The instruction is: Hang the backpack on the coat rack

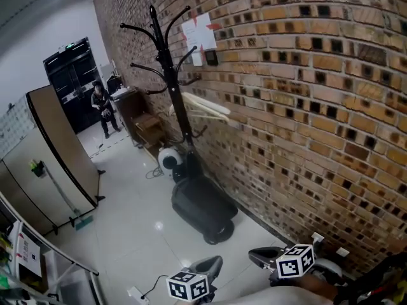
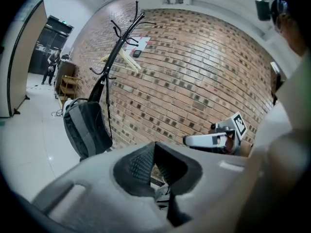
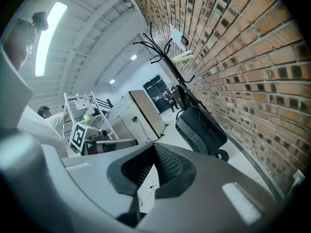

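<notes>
A black and grey backpack (image 1: 200, 205) stands on the white floor, leaning at the foot of the black coat rack (image 1: 166, 62) by the brick wall. In the left gripper view the backpack (image 2: 86, 127) is far off at the left, under the coat rack (image 2: 119, 42). In the right gripper view the backpack (image 3: 201, 130) lies ahead to the right. My left gripper (image 1: 208, 267) and right gripper (image 1: 259, 255) sit at the bottom edge, well short of the bag. Both the left gripper (image 2: 154, 152) and the right gripper (image 3: 154, 154) are shut with nothing between the pads.
A white hanger (image 1: 203, 103) hangs on the rack. Behind the bag sits a white round appliance (image 1: 168, 159) with a cable. A tan partition board (image 1: 60, 145) stands at the left, and a metal shelf frame (image 1: 38, 253) at the bottom left. A person (image 1: 102, 107) stands far back.
</notes>
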